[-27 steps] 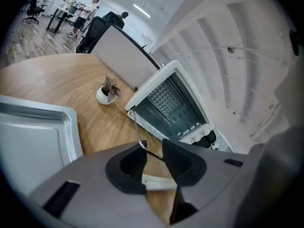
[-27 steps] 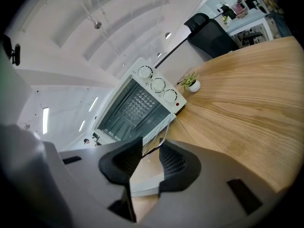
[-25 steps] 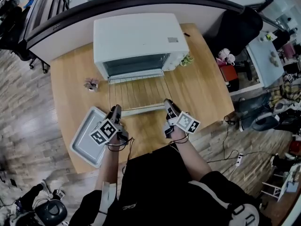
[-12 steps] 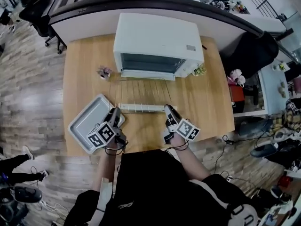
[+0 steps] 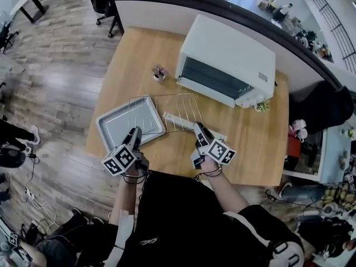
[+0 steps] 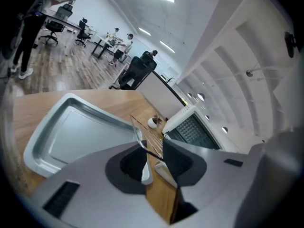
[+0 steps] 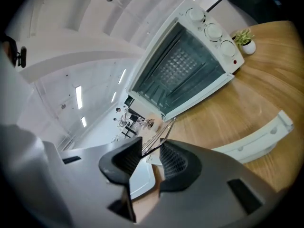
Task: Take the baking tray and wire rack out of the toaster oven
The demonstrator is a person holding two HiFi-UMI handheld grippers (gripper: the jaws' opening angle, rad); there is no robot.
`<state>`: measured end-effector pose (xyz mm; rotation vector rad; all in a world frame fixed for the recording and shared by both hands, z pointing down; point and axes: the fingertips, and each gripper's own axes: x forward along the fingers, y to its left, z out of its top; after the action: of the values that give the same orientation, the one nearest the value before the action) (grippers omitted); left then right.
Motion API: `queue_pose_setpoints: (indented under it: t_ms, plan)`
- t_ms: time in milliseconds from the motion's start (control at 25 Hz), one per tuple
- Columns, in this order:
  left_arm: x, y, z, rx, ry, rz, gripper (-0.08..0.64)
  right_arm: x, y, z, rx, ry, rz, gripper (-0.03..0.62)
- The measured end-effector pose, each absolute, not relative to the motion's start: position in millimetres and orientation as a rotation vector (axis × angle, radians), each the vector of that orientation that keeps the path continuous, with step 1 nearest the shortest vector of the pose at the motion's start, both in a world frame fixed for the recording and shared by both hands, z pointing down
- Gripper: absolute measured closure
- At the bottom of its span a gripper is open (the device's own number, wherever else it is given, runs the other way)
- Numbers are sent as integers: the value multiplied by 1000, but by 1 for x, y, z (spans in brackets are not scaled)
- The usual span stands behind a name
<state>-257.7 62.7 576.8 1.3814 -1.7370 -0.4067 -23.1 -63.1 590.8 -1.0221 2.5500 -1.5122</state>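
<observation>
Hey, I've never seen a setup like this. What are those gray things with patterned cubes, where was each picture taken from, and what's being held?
No robot: a person holds tongs in each hand, the left tongs and the right tongs; the cubes are part of them. The downward picture comes from a camera on the person's head. The other two come from cameras riding on each pair of tongs, looking along its jaws. On the table stand an oven and a plant, and a tray lies at the left. Both tongs are clamped on the near edge of a wire rack, which is out of the oven and partly over the tray.
</observation>
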Motion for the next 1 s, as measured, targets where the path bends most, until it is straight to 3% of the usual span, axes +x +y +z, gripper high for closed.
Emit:
queue_pose_setpoints:
  t_ms: [520, 1000]
  plan:
    - [-308, 162, 589, 1107, -1923, -532, 453, -117, -25, 600, -708, 2804, -1599, 471]
    - [-328, 195, 623, 968, -1936, -580, 453, -154, -5, 629, -666, 2961, -1633, 465]
